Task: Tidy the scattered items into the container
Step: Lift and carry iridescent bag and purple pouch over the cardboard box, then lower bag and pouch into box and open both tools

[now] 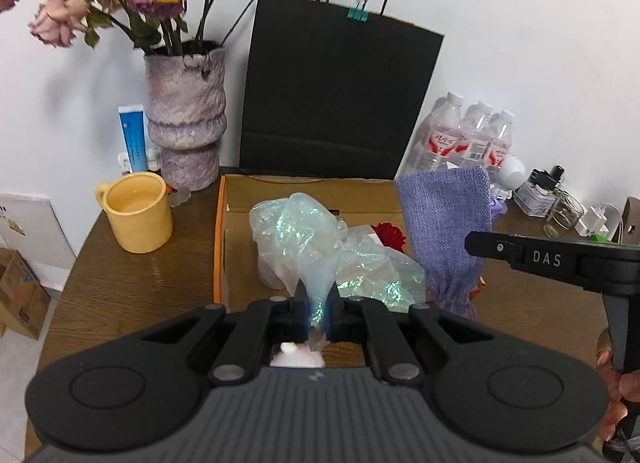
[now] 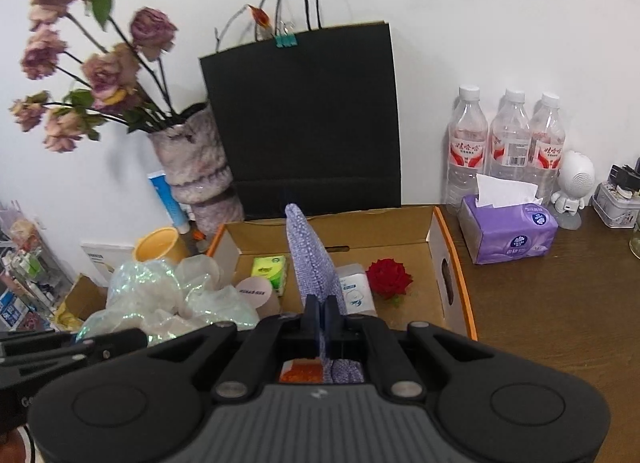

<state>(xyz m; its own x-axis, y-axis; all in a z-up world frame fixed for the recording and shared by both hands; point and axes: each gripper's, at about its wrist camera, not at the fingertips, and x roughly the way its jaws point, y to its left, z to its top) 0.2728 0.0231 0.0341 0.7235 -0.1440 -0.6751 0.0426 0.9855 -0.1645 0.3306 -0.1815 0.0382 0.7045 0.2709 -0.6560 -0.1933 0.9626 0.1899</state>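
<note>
1. Iridescent film, thin and crinkly: the left tool [image 1: 319, 305] was clenched on a gathered fold of the iridescent wrap [image 1: 320, 251]. Judged very light, floppy and slippery, so a bunched fold was the sensible place to pinch.
2. Woven lilac cloth: the right tool [image 2: 321, 313] was clenched on the purple pouch [image 2: 314, 259], which stood up limp between the closed jaws. Judged soft, light, easy to hold by the fabric near its gathered neck.
3. Both items hung over the open cardboard box [image 2: 448, 263], the wrap at its left side, the pouch nearer the middle.
4. Inside the box lay a red rose [image 2: 389, 277], a green tissue pack [image 2: 270, 269] and a white packet [image 2: 356, 289].
5. Around the box on the brown surface [image 2: 560, 303]: yellow mug [image 1: 138, 213], vase [image 1: 186, 115], black paper bag [image 1: 336, 95], water bottles [image 2: 508, 139], purple tissue box [image 2: 510, 231].
</note>
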